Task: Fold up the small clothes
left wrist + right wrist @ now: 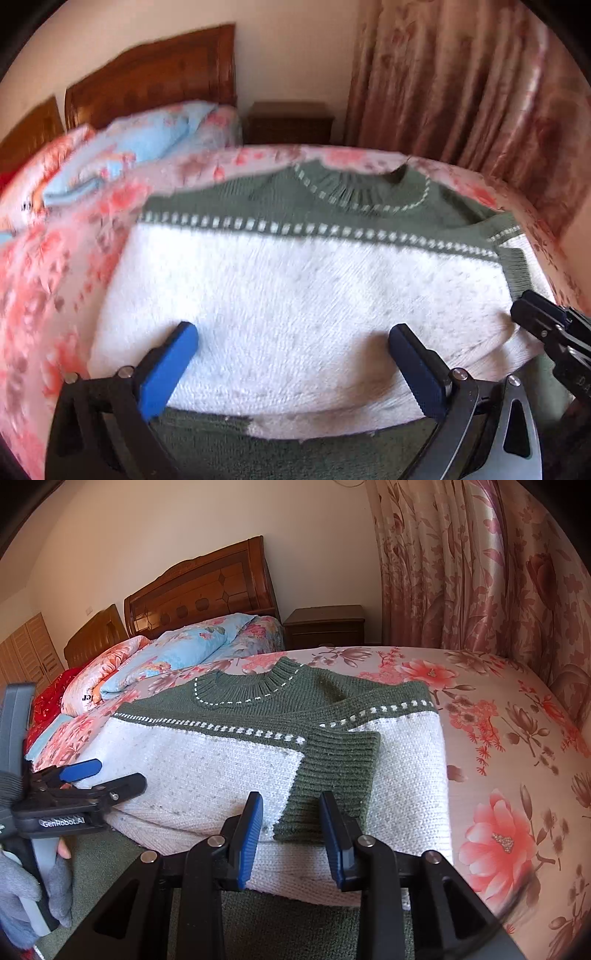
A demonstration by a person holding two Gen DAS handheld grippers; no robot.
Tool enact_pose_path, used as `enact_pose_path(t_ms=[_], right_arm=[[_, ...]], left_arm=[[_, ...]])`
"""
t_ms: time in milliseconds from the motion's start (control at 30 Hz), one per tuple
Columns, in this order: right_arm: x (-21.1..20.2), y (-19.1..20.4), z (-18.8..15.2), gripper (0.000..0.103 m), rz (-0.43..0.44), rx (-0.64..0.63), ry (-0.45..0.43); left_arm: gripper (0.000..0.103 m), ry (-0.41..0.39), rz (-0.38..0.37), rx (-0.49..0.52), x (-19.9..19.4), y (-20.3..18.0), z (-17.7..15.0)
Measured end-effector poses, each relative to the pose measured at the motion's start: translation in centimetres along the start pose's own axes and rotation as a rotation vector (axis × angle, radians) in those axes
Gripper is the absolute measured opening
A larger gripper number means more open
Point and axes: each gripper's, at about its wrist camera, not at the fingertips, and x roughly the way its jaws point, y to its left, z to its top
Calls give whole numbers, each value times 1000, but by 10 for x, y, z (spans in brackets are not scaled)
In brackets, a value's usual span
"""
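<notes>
1. Bed point(517, 709): floral pink sheet, smooth, with a wooden headboard point(199, 587) at the far end and a blue quilt point(184, 650) bunched beneath it.
2. Curtain point(461, 561): satin, floral, hanging in folds to your right, behind the bed.
3. Sweater point(207, 771): it lies flat on the bed directly ahead of both your grippers. Chunky knit, green yoke and ribbed collar, white body, a dotted white band where the colours meet. Its near edge is doubled over, showing a green layer under the white. One sleeve is folded across the chest, its ribbed green cuff point(332, 775) lying on the white panel.
4. Left gripper point(291, 365): you hold it low over the near edge of the sweater, level, pointing at the collar. Fingers spread wide, blue pads point(168, 369) bare, nothing between them. Your gloved hand point(33, 897) wraps its handle in the right view.
5. Right gripper point(291, 812): held low at the near edge, aimed at the cuff. Fingers parted on either side of the cuff's end, not clamped on it.
</notes>
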Motion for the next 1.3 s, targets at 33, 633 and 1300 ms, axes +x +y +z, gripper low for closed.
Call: enact_pose_path(t_ms=[33, 633, 1300], right_arm=[[0, 1, 0, 32, -8, -5, 1], [-22, -19, -5, 32, 43, 125, -97], [11, 9, 0, 36, -42, -48, 58]], left_arm=[[103, 14, 17, 5, 3, -2, 0], [103, 6, 32, -2, 2, -4, 0], [103, 2, 58, -16, 1, -5, 0]])
